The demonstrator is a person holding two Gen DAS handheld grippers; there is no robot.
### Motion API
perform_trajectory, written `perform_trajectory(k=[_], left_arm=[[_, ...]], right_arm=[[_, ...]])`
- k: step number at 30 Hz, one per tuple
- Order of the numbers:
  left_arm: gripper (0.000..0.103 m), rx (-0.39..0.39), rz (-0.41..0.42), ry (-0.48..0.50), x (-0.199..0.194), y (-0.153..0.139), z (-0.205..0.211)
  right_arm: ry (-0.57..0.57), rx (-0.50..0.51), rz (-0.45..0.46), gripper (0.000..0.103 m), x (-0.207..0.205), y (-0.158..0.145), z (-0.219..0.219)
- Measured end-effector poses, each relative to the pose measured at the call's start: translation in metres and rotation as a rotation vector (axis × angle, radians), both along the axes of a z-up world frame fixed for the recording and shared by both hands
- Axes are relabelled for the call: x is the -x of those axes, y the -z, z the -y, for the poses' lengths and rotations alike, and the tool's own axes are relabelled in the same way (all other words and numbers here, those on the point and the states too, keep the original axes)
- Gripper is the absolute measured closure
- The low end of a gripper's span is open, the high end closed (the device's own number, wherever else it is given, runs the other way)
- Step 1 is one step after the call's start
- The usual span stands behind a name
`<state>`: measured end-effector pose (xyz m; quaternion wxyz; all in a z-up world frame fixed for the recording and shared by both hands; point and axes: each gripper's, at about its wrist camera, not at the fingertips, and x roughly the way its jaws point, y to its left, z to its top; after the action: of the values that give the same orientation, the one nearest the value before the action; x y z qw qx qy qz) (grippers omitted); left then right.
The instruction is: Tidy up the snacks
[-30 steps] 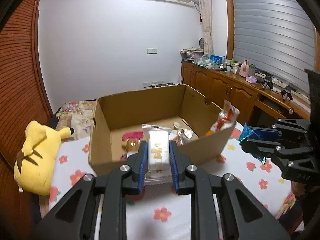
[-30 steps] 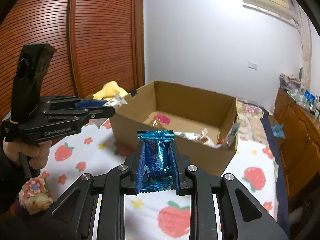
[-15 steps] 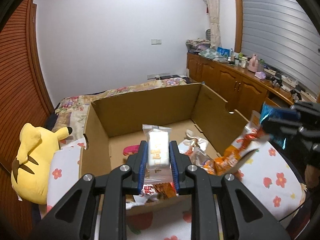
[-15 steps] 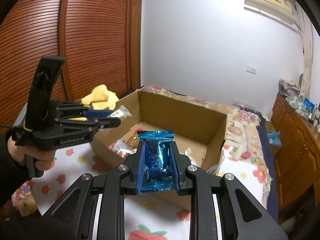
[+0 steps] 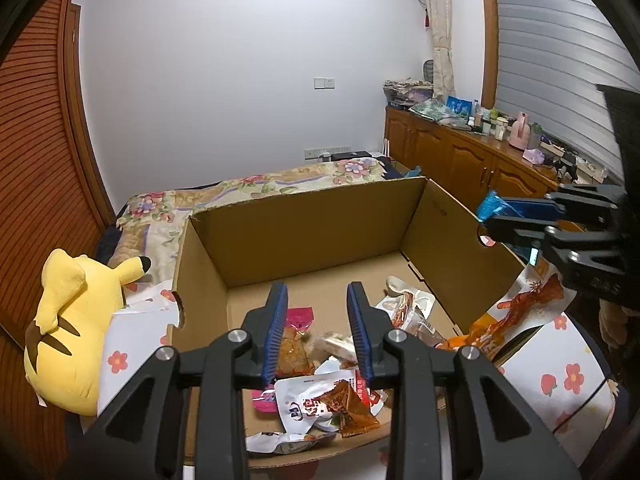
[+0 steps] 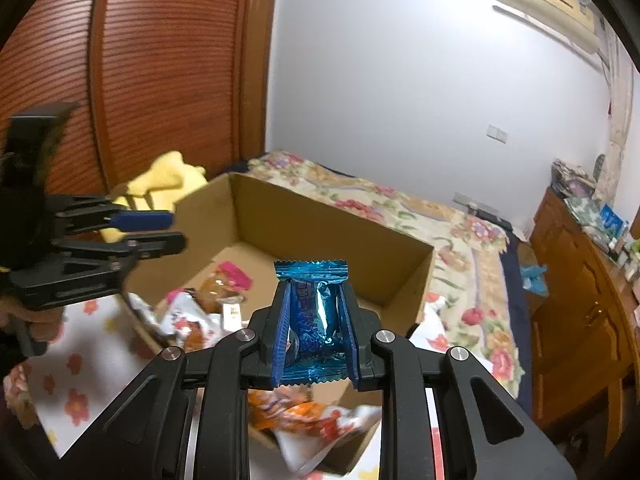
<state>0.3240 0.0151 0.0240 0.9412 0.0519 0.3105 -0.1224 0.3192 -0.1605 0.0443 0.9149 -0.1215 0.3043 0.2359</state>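
Left gripper (image 5: 316,300): jaws wide apart with nothing between the blue pads, poised above the near part of the box.
Right gripper (image 6: 314,312): jaws narrow, clamped on a blue packet (image 6: 314,308); the packet stands upright with its crimped top above the fingertips, over the near edge of the box.
Box (image 5: 304,216): open cardboard, standing on a flower-print cloth (image 5: 560,364).
Snacks (image 5: 320,392): several packets lie loose on the near floor of the box, among them a pink one (image 5: 298,316) and a white one with red print; the far floor is bare cardboard.
Orange packet (image 5: 516,316): draped over the box's right wall.
Plush (image 5: 68,320): yellow toy, left of the box, beside it.
Cabinet (image 5: 460,160): wooden, far right, with small items on top.
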Motion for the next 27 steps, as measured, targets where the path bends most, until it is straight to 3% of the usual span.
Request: perform_trajectory(k=[15,27], left_arm=[[0.066,-0.008,0.016,-0.006,0.003,0.003,0.002],[0.054,-0.024,0.06,-0.023,0.023,-0.001,0.007]], right_arm=[[0.032,-0.02,-0.03,0.075,-0.007,0.009,0.004],[0.065,-0.095,0.0,0.061,0.013,0.001,0.006]])
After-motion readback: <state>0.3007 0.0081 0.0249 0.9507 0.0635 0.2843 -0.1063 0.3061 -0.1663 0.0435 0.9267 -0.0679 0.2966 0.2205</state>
